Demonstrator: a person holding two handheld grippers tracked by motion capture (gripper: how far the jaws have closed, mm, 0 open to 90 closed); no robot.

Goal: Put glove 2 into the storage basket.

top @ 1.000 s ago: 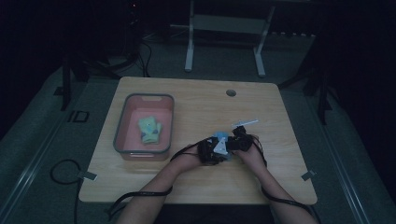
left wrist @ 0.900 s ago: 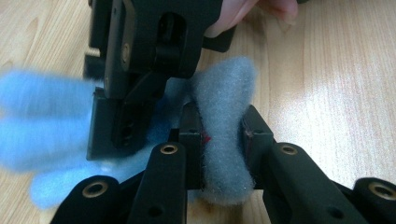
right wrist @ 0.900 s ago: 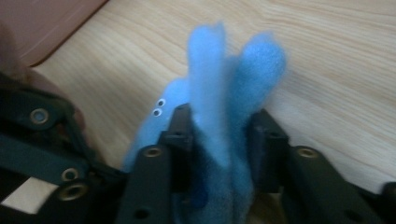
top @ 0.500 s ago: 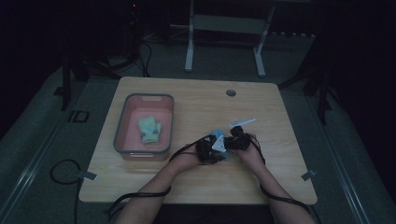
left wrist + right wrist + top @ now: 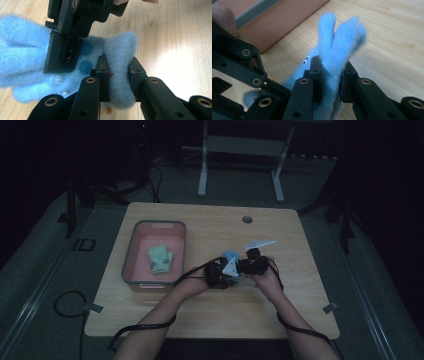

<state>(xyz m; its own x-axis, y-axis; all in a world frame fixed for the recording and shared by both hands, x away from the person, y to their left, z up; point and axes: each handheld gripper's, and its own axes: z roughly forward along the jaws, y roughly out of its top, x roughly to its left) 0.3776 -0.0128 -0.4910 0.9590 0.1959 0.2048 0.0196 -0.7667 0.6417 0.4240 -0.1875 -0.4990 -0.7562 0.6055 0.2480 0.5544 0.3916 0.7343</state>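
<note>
spanning the frame: wooden tabletop (image 5: 200,225), pink bin (image 5: 131,260) on its left part holding a green folded cloth (image 5: 160,259). near the tabletop's middle, both hands meet over one blue fleece glove (image 5: 231,256), well right of the bin. left tongs (image 5: 119,71) clamped on a thick fold of the glove; right tongs (image 5: 331,72) have just been closing and now pinch a second fold, pile bulging above the pads. the two tongs are nearly touching, glove strung between them, fingers (image 5: 17,60) trailing out past the right tongs. judgement: bin lies to the left, left hand nearer it; any transfer goes that way.
</note>
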